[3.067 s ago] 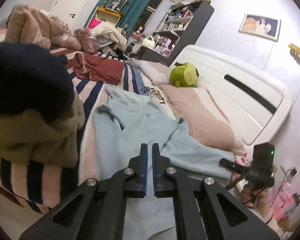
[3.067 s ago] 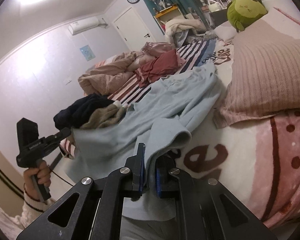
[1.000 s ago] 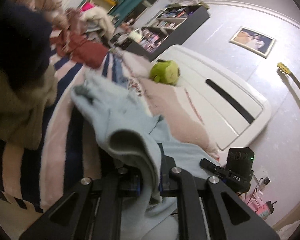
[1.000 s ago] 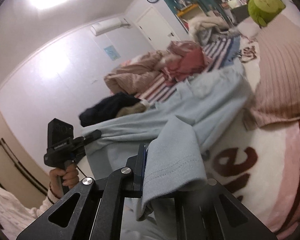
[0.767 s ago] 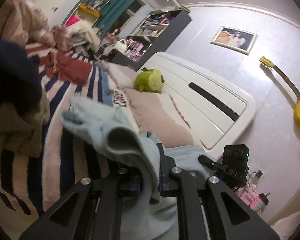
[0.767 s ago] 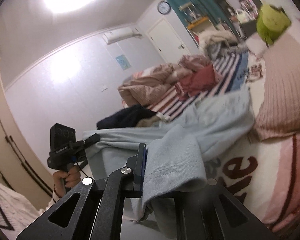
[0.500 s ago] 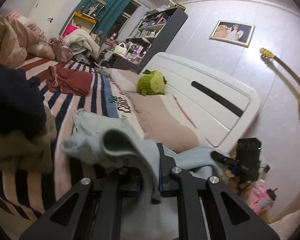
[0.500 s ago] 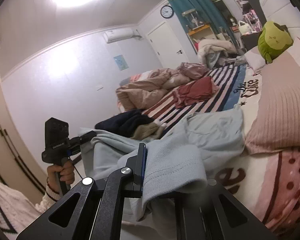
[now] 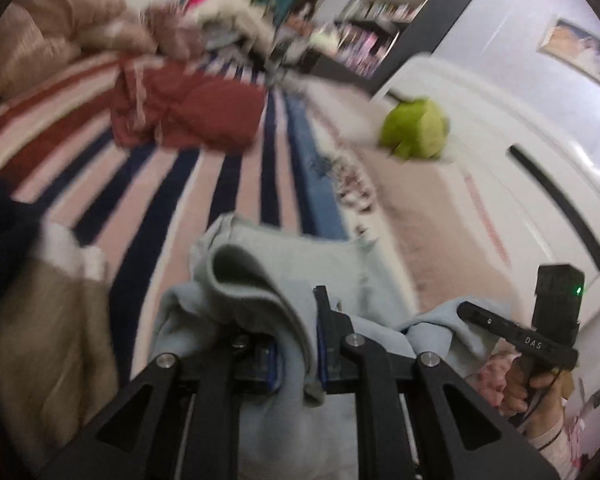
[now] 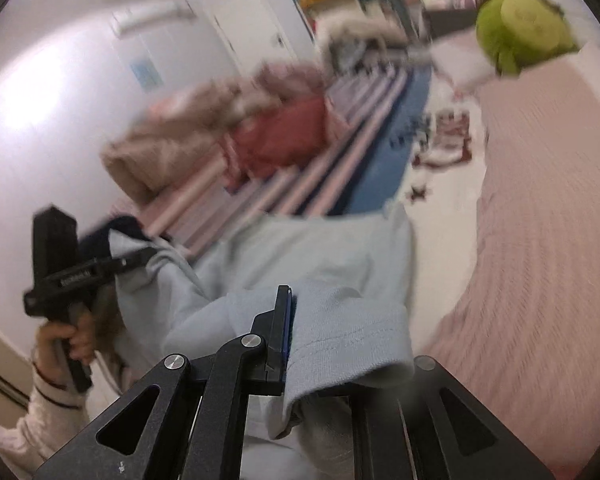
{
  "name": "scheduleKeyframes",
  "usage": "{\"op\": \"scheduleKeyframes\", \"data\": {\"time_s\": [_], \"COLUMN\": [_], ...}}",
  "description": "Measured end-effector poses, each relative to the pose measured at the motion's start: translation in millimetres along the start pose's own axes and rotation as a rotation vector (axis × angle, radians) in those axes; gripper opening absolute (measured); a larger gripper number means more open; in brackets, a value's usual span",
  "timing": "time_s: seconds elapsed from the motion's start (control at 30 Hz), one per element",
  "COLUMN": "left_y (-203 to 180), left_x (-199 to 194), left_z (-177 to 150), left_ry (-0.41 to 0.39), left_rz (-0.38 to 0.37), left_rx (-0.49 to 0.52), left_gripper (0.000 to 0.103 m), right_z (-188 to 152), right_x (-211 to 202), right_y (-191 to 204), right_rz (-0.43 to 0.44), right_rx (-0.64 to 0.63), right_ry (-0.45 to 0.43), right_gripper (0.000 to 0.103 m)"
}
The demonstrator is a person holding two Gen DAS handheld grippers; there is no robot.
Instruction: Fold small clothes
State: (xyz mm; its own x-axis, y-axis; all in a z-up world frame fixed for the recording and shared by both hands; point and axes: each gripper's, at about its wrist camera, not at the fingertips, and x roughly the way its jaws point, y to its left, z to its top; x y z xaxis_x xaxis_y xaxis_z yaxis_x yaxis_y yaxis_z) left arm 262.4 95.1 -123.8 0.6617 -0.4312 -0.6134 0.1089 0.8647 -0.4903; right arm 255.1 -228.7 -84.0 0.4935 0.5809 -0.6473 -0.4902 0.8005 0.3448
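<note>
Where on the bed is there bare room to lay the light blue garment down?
The striped bedspread lies bare between the red garment and the light blue garment. The dark and tan clothes pile crowds one edge, the pink pillow the other side.

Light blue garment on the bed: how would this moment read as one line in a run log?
step: fold | item: light blue garment | left gripper: jaws just opening, cloth between | right gripper: shut on hem | nearby: green plush, red garment
</note>
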Motion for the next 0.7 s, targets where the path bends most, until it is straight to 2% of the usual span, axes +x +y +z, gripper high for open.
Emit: {"op": "scheduleKeyframes", "data": {"time_s": [0.03, 0.07, 0.1, 0.13, 0.17, 0.27, 0.37, 0.5, 0.57, 0.63, 0.67, 0.7], "left_y": [7.2, 11.9, 15.9, 18.9, 20.4, 15.5, 5.5, -13.3, -19.3, -27.8, -32.3, -34.6], "left_x": [21.1, 33.4, 43.9, 51.2, 53.8, 48.6, 22.0, -32.6, -52.1, -63.9, -65.3, -64.1], "left_z": [2.7, 2.5, 1.0, -2.5, -3.3, -5.9, -13.1, -34.2, -47.4, -63.2, -71.6, -77.6], "left_ry": [0.058, 0.091, 0.118, 0.135, 0.142, 0.136, 0.125, 0.086, 0.076, 0.09, 0.105, 0.124], "left_rz": [0.014, 0.027, 0.041, 0.04, 0.03, 0.018, -0.018, -0.047, -0.07, -0.093, -0.094, -0.093], "left_rx": [-0.004, -0.007, -0.009, -0.007, -0.001, 0.03, 0.055, 0.138, 0.154, 0.187, 0.212, 0.225], "left_gripper": [0.028, 0.034, 0.045, 0.052, 0.055, 0.065, 0.068, 0.068, 0.068, 0.068, 0.066, 0.057], "right_z": [3.9, 5.3, 5.3, 3.2, 1.8, -3.0, -11.3, -30.5, -44.4, -58.2, -64.8, -70.2], "right_x": [18.2, 29.5, 40.0, 45.2, 49.1, 43.7, 18.5, -33.5, -55.5, -61.7, -58.5, -52.6], "right_y": [-8.4, -15.3, -21.9, -25.4, -29.2, -30.5, -20.8, 2.4, 18.6, 32.5, 38.4, 41.9], "right_rz": [-0.017, -0.023, -0.023, -0.018, -0.002, 0.013, -0.013, -0.018, -0.004, 0.02, 0.024, 0.025], "right_rx": [0.002, 0.008, 0.015, 0.019, 0.024, 0.014, -0.03, -0.075, -0.111, -0.145, -0.156, -0.16], "right_ry": [0.056, 0.09, 0.124, 0.14, 0.153, 0.158, 0.14, 0.087, 0.061, 0.07, 0.09, 0.113], "right_gripper": [0.005, 0.009, 0.015, 0.031, 0.041, 0.058, 0.059, 0.059, 0.059, 0.058, 0.049, 0.041]}}
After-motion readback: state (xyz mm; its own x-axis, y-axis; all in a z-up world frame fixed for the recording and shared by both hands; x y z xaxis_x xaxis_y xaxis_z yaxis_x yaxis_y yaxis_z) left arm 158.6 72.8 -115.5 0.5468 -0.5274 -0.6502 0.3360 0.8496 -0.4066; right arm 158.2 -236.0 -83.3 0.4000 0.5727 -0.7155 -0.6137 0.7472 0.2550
